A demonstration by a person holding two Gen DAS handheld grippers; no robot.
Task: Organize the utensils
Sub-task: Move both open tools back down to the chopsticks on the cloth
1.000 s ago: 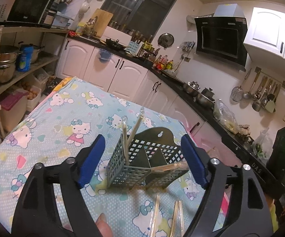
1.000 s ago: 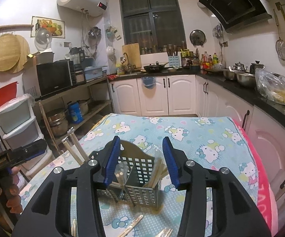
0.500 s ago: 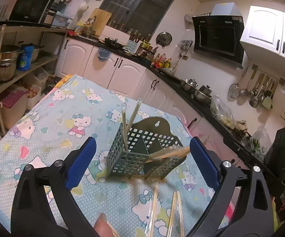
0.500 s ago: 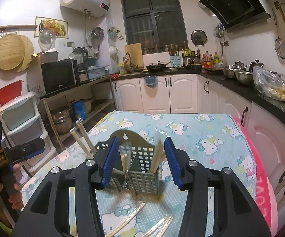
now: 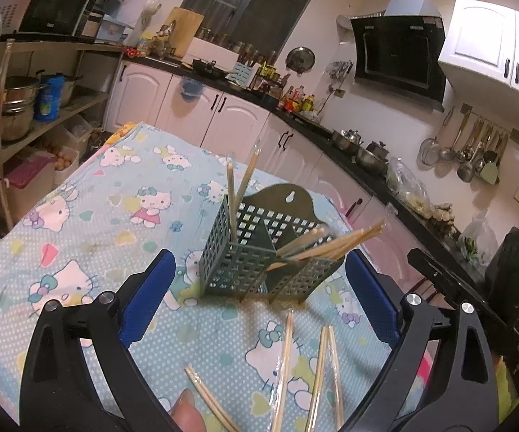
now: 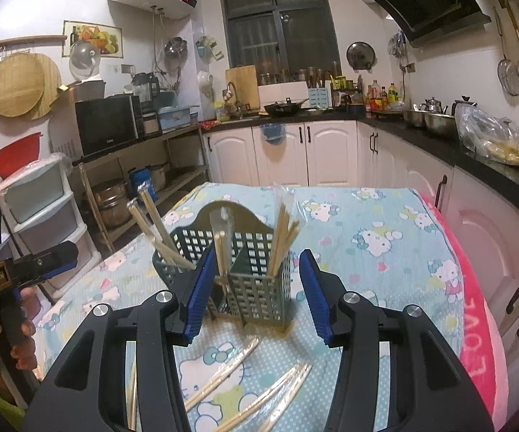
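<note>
Chopsticks (image 5: 326, 244) stand in the green caddy (image 5: 259, 255) on your counter (image 5: 90, 223), 2 (image 5: 239, 189) upright in its left cell and a bundle leaning right. More chopsticks (image 6: 223, 378) lie loose in front. Your left gripper (image 5: 259, 304) has its fingers wide and empty; your right gripper (image 6: 255, 289) holds its fingers half apart, gripping nothing.

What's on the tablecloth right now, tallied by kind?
Green utensil holder: 1
Chopstick bunches standing in it: 3
Loose chopstick packets in front of it: 3, as far as visible
Total: 7
</note>
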